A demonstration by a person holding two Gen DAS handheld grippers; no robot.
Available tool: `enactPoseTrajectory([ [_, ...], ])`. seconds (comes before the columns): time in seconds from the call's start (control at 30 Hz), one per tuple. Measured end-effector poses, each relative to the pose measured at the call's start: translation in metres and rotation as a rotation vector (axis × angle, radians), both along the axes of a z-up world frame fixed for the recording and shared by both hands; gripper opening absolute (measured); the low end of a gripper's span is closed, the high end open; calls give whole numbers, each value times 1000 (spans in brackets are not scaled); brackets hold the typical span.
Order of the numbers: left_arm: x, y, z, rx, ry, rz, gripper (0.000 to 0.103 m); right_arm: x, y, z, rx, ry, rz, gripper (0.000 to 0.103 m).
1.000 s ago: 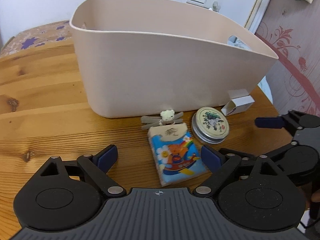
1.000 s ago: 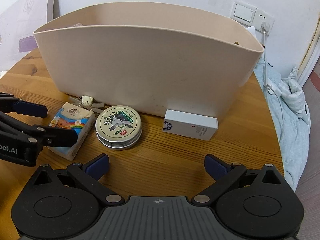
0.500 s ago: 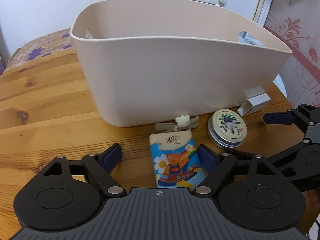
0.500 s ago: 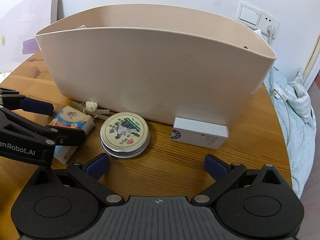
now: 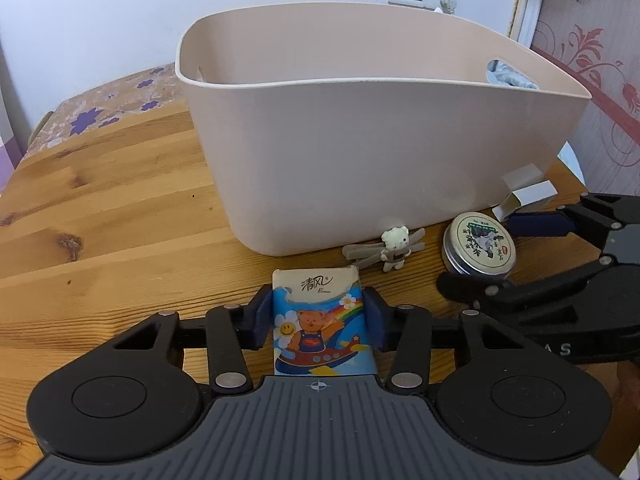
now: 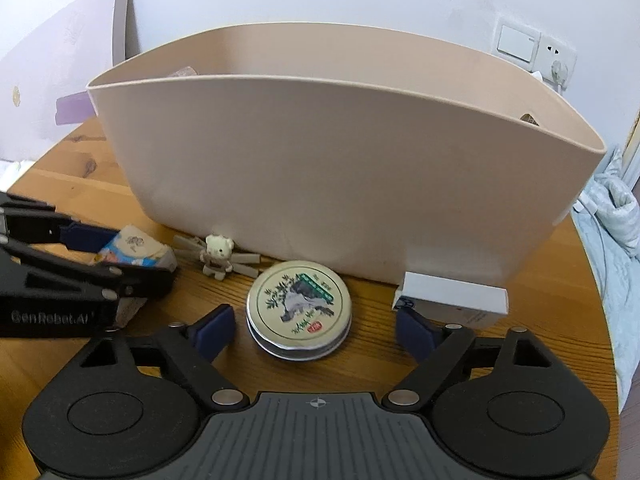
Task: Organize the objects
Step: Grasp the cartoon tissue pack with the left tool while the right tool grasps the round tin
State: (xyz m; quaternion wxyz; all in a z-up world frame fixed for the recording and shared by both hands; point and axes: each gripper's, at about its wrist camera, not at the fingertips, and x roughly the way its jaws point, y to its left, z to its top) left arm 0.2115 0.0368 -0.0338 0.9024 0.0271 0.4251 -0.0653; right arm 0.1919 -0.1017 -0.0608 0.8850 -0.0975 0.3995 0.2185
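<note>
On a wooden table (image 5: 120, 208) stands a beige bin (image 5: 360, 160), and four small things lie in a row along its near wall: a tissue pack (image 5: 320, 328), a bear clip (image 5: 394, 248), a round tin (image 6: 299, 309) and a white box (image 6: 452, 298). The left gripper (image 5: 318, 320) is closing on the tissue pack; its blue pads (image 5: 260, 320) sit against the pack's two long sides, though how firmly they press is hard to judge from this angle. The pack lies flat, a little short of the bin, with the bear clip just beyond its far end. The right gripper (image 6: 316, 330) is also closing, jaws still wide, with the tin between them; neither pad touches it. The tin rests on the table just before the bin wall, the white box beside it.
</note>
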Motion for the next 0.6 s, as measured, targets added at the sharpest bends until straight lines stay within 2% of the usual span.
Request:
enactPoseTrajectory([
  [0.17, -2, 0, 0, -10, 1, -1, 47, -2, 2, 4, 7, -9, -6, 51],
  [0.6, -18, 3, 9, -28, -15, -3, 46, -16, -3, 8, 12, -4, -8, 51],
])
